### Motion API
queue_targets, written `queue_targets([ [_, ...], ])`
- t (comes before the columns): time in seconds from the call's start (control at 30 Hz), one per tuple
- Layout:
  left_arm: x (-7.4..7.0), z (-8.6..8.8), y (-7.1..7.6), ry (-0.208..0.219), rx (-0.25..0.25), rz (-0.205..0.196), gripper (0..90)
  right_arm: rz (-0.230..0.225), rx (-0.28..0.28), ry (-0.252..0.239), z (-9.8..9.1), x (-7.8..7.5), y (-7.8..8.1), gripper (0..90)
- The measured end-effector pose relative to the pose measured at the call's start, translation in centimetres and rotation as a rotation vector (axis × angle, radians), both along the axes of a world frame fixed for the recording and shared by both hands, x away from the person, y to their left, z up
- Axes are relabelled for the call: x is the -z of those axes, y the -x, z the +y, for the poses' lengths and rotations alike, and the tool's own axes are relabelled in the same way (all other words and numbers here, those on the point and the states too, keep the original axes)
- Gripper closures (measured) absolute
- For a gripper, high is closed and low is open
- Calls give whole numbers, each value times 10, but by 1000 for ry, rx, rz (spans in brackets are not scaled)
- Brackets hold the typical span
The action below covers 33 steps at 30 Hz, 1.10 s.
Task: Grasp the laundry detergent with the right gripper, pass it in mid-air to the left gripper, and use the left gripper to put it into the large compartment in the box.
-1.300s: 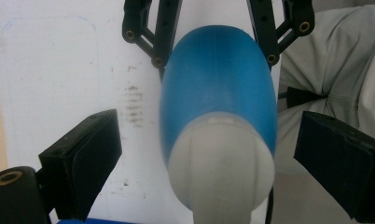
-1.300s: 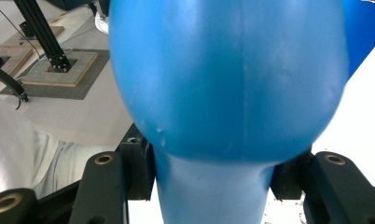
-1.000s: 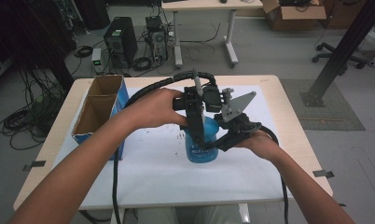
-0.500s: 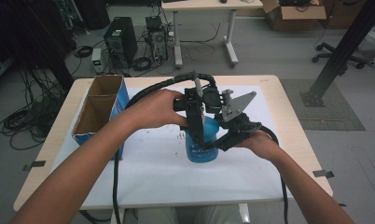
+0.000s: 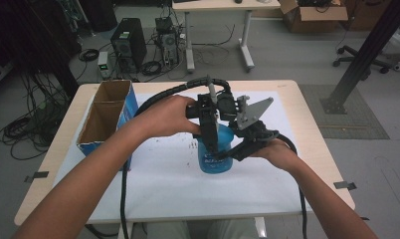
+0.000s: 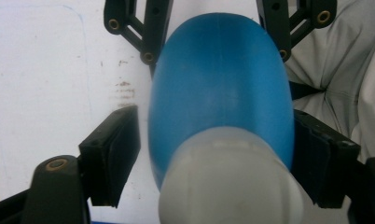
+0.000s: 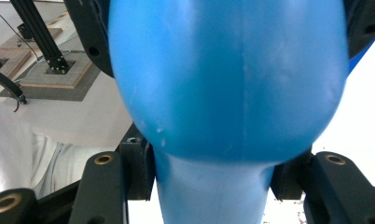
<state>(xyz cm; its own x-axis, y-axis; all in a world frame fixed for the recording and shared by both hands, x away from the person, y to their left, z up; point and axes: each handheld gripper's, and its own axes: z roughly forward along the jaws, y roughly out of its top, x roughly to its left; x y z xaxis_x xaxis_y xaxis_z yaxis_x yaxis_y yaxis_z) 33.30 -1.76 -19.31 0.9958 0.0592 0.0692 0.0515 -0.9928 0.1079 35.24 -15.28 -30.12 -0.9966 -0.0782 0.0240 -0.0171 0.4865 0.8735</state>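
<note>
A blue bottle [image 5: 215, 160] stands upright on the white sheet [image 5: 158, 184] at mid-table. My right gripper [image 5: 229, 154] reaches in from the right and is shut on its narrower part [image 7: 213, 186], with both pads pressed against the plastic. My left gripper [image 5: 211, 143] comes down from above, its jaws on either side of the bottle's pale top [image 6: 227, 186]. Those jaws have just been closing with the bottle [image 6: 218, 93] between them. A gap still shows between the left pad [image 6: 118, 149] and the bottle, and the other pad sits close against it.
An open cardboard box with a blue side [image 5: 106, 117] stands at the table's left. Black cables trail from both grippers across the sheet. The wooden table edge [image 5: 315, 144] runs on the right. Beyond the table are desks, computers and floor cables.
</note>
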Motion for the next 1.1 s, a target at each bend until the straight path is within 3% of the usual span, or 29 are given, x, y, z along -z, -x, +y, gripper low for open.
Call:
queue_targets([
  [0.47,3,0,-1,-1,5,16,371,4,-3,2,2,2,-1,443],
  [1.0,5,-2,2,-21,27,3,380,-13,1,17,5,3,2,434],
  [1.07,4,-2,1,-23,21,5,380,-6,6,18,6,3,2,402],
  [1.1,3,-1,1,-22,16,0,381,2,12,6,5,4,2,330],
])
